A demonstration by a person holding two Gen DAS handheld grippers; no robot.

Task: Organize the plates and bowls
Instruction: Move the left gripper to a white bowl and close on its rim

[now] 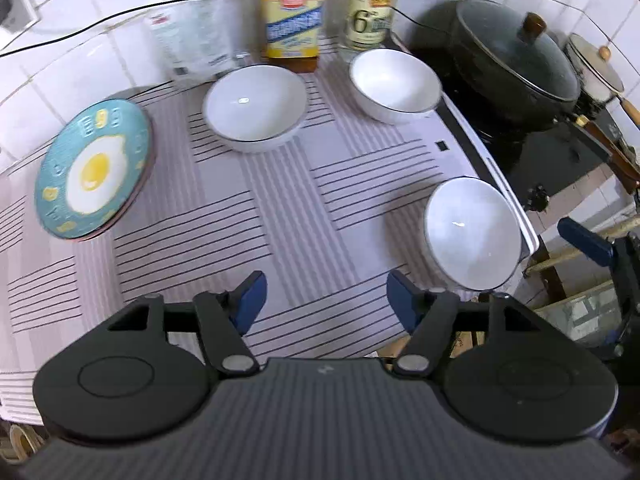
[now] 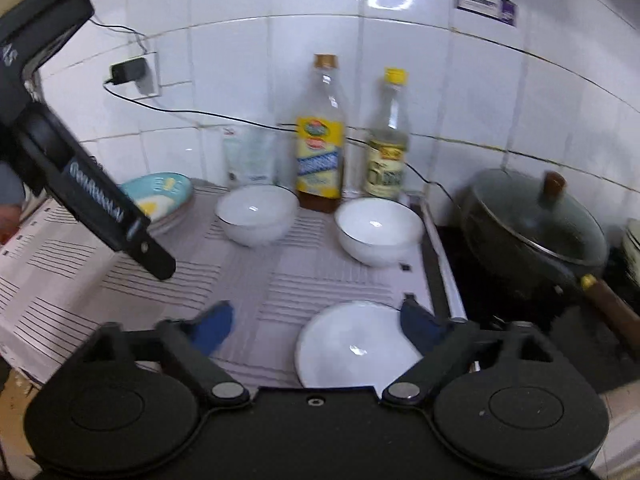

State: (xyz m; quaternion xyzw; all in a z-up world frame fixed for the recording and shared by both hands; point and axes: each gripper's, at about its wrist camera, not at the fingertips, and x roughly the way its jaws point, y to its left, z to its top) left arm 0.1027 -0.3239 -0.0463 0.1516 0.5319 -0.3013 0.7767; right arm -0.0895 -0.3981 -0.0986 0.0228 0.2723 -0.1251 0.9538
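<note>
Left tool (image 1: 323, 300) and right tool (image 2: 316, 330), both spread and empty, hang over the striped counter (image 1: 280, 208), with three white bowls, near-right edge (image 1: 472, 232), back-centre (image 1: 254, 106), back-right (image 1: 394, 84), and stacked egg-print plates (image 1: 94, 168) at left edge.

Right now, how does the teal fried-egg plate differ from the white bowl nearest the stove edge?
The teal fried-egg plate is shallow and colourfully printed; the nearest white bowl is deep and plain. The plate sits on top of another plate at the far left by the wall; the bowl stands alone at the mat's right edge. Both are round, empty, upright and untouched.
</note>
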